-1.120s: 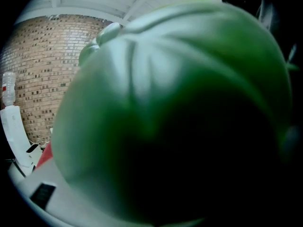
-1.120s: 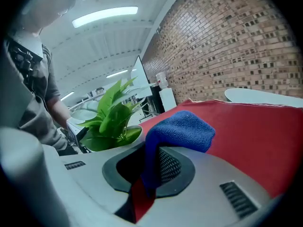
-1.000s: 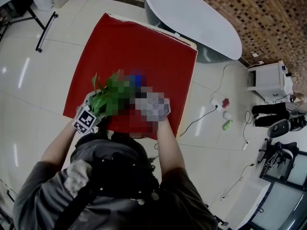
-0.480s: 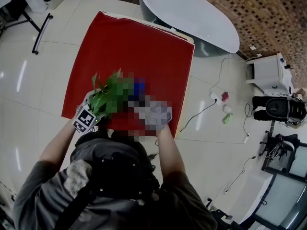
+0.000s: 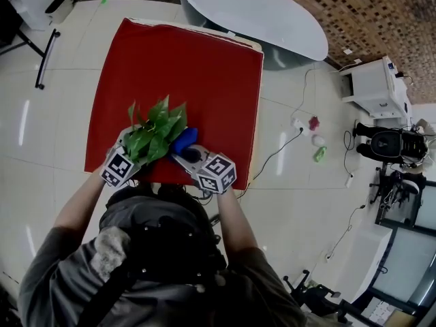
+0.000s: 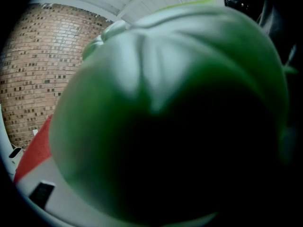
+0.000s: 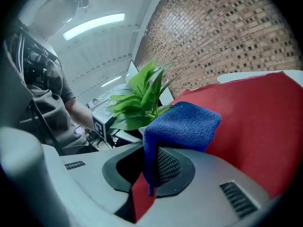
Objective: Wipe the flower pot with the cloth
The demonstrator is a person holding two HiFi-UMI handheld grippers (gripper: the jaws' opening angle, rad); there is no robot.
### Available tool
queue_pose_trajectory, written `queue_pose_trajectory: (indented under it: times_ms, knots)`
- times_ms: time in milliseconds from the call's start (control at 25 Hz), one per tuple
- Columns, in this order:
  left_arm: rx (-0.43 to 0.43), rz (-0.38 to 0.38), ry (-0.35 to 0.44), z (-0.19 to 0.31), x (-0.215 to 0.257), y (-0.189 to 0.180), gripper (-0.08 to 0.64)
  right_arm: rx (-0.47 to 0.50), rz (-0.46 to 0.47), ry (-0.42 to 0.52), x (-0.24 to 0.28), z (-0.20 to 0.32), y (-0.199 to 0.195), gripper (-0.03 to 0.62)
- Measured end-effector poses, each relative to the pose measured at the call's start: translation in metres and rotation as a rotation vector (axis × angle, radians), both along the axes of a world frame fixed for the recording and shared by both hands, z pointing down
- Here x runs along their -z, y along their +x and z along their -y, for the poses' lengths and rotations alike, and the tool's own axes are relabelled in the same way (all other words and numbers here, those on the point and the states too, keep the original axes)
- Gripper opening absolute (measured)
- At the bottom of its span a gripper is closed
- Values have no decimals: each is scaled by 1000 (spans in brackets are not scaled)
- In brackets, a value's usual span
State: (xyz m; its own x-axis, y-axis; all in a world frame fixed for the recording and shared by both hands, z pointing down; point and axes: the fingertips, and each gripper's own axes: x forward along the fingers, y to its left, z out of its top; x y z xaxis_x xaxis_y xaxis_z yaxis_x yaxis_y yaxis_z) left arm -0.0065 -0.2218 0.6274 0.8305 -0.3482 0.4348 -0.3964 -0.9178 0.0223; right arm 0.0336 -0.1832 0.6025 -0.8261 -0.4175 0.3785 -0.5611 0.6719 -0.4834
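A green leafy plant [image 5: 155, 133] stands near the front edge of the red table [image 5: 204, 67]; its leaves hide the pot. My left gripper [image 5: 131, 159] reaches into the plant from the left. In the left gripper view a leaf [image 6: 165, 117] pressed against the camera hides the jaws. My right gripper [image 5: 187, 154] is just right of the plant, shut on a folded blue cloth [image 5: 184, 140]. In the right gripper view the cloth [image 7: 182, 124] drapes over one jaw of the gripper [image 7: 147, 162] and hangs pinched between both, with the plant [image 7: 139, 100] just beyond it.
A white oval table [image 5: 252, 12] stands behind the red one. On the floor to the right are a white cabinet [image 5: 371, 87], cables and small items [image 5: 313, 138]. A dark stand [image 5: 44, 53] is at the far left. The table's front edge lies under both grippers.
The head view has shifted a little. My right gripper with the cloth has drawn slightly back toward the front edge, still beside the plant. The left gripper has stayed at the plant.
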Motion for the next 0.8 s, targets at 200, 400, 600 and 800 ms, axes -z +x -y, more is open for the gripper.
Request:
queue_pose_trajectory:
  times_ms: [200, 400, 600, 800]
  knots:
    - [9, 23, 0, -5, 1, -7, 405, -38, -17, 0, -4, -4, 3, 66]
    - [85, 28, -16, -24, 5, -45, 405, 3, -37, 2, 0, -19, -10, 66]
    - [166, 9, -22, -31, 12, -62, 405, 99, -44, 10, 5, -38, -35, 66]
    - [155, -2, 11, -33, 17, -57, 405, 198, -53, 1, 2, -59, -67, 66]
